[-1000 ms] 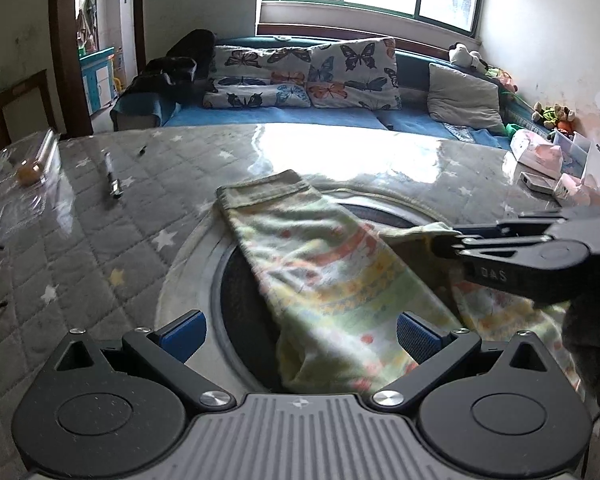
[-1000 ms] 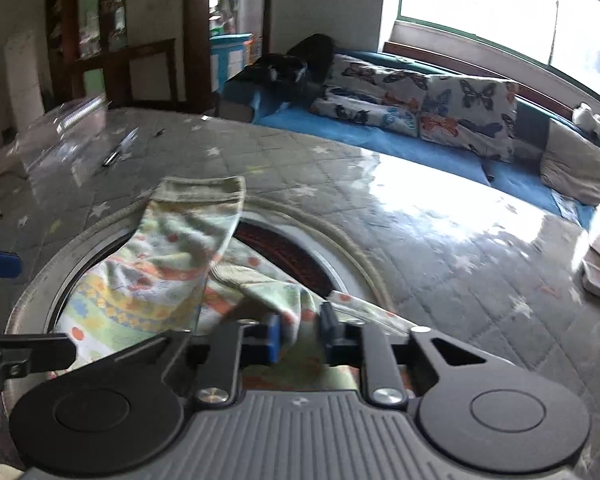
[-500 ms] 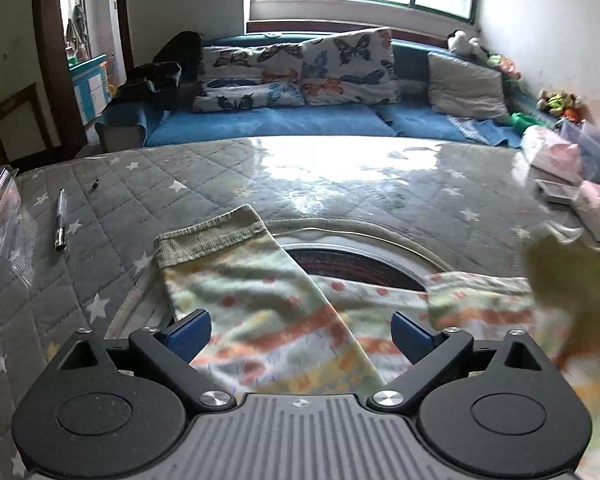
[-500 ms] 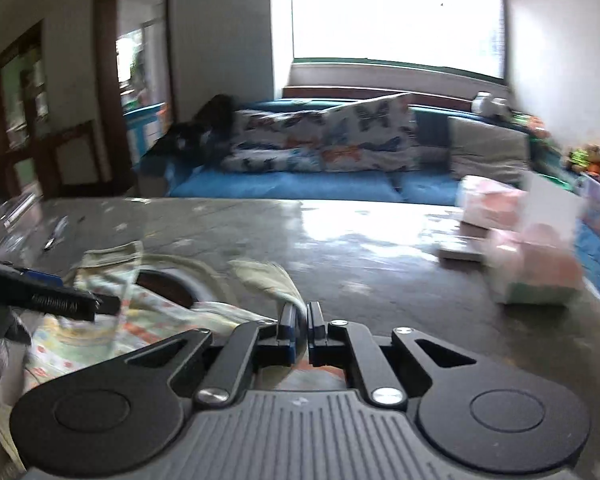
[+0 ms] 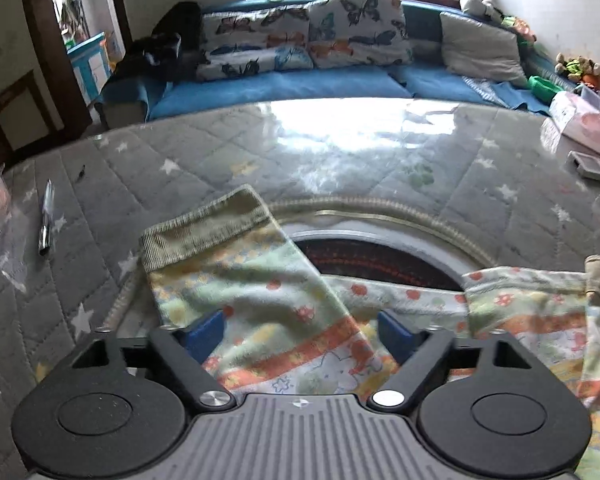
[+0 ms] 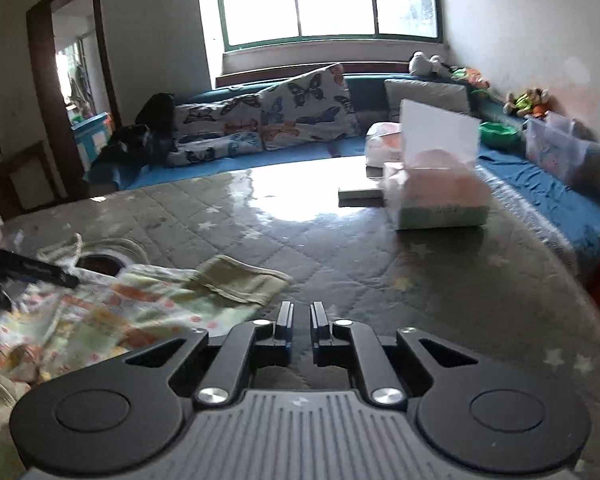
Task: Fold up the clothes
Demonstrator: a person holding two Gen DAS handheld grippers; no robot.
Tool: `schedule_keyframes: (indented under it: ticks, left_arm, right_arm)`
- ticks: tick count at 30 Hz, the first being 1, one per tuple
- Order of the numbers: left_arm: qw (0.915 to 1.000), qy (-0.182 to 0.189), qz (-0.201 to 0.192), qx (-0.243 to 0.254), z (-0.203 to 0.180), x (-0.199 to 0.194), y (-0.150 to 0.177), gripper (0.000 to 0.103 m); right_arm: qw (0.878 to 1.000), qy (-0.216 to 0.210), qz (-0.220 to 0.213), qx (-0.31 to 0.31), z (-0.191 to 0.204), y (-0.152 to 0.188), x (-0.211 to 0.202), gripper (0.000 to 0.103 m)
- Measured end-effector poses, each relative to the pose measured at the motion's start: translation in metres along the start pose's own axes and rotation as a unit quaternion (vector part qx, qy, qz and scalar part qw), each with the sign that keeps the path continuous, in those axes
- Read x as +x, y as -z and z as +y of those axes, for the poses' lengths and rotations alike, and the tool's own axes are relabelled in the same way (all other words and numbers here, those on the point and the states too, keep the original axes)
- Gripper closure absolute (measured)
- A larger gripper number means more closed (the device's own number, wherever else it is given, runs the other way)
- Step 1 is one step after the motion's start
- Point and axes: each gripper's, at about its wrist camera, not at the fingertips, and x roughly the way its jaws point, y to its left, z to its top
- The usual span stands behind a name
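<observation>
A small pair of patterned children's trousers (image 5: 268, 312) with green ribbed cuffs lies spread on the grey quilted table. One leg points up-left with its cuff (image 5: 204, 232); the other leg stretches right (image 5: 540, 312). My left gripper (image 5: 300, 332) is open, its blue pads either side of the left leg, just above the cloth. In the right wrist view the right leg's cuff (image 6: 240, 280) lies flat on the table, left of my right gripper (image 6: 301, 316), whose fingers stand slightly apart and hold nothing. The left gripper's finger (image 6: 40, 270) shows at the left edge.
A round dark inset (image 5: 372, 256) with a metal rim sits in the table under the trousers. A pen (image 5: 46, 220) lies at the left. Tissue packs and boxes (image 6: 436, 192) stand at the right. A blue sofa with butterfly cushions (image 5: 320, 40) is behind.
My right gripper pulled the right leg out to the right, let go of the cuff and drew back. My left gripper came lower over the left leg, still open.
</observation>
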Motion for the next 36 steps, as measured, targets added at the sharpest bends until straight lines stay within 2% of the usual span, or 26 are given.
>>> schedule_keyframes:
  ticks: [2,3,4,6,11,14,15,18,28,32,35,36]
  left_arm:
    - [0.9999,0.007,0.002,-0.012,0.005,0.002,0.002,0.029]
    - [0.9999,0.007,0.001,-0.014,0.007,0.002,0.002,0.035]
    - [0.9999,0.006,-0.001,-0.015,0.009,0.001,0.001,0.039]
    - [0.9998,0.008,-0.005,-0.017,0.012,-0.001,0.001,0.060]
    - [0.9992,0.026,-0.009,-0.030,0.023,-0.007,0.002,0.083]
    - [0.9981,0.038,-0.016,-0.045,0.033,-0.016,0.006,0.092]
    - [0.9977,0.039,-0.019,-0.051,0.038,-0.020,0.008,0.093]
    - [0.9964,0.039,-0.033,-0.068,0.053,-0.033,0.014,0.095]
    - [0.9900,0.020,-0.076,-0.117,0.113,-0.094,0.051,0.096]
    - [0.9873,0.011,-0.089,-0.131,0.137,-0.120,0.079,0.097]
    - [0.9857,0.004,-0.092,-0.142,0.151,-0.138,0.101,0.097]
    - [0.9851,0.001,-0.092,-0.145,0.155,-0.143,0.109,0.097]
  right_arm:
    - [1.000,-0.011,0.004,0.001,0.005,-0.001,0.009,0.080]
    - [1.000,-0.014,0.008,0.006,0.006,-0.001,0.014,0.068]
    - [1.000,-0.016,0.011,0.012,0.007,-0.002,0.019,0.067]
    - [0.999,-0.021,0.018,0.024,0.008,-0.001,0.028,0.067]
    - [0.997,-0.038,0.033,0.057,0.009,0.004,0.048,0.067]
    - [0.996,-0.057,0.038,0.064,0.014,0.005,0.055,0.077]
    - [0.995,-0.061,0.038,0.065,0.016,0.006,0.056,0.089]
    - [0.995,-0.065,0.033,0.064,0.019,0.007,0.053,0.099]
    - [0.997,-0.033,-0.025,0.063,0.008,0.000,0.004,0.103]
    - [0.996,-0.040,-0.016,0.075,0.008,0.004,0.003,0.101]
    - [0.995,-0.051,-0.007,0.083,0.009,0.008,0.007,0.098]
    - [0.995,-0.055,-0.003,0.086,0.010,0.009,0.008,0.093]
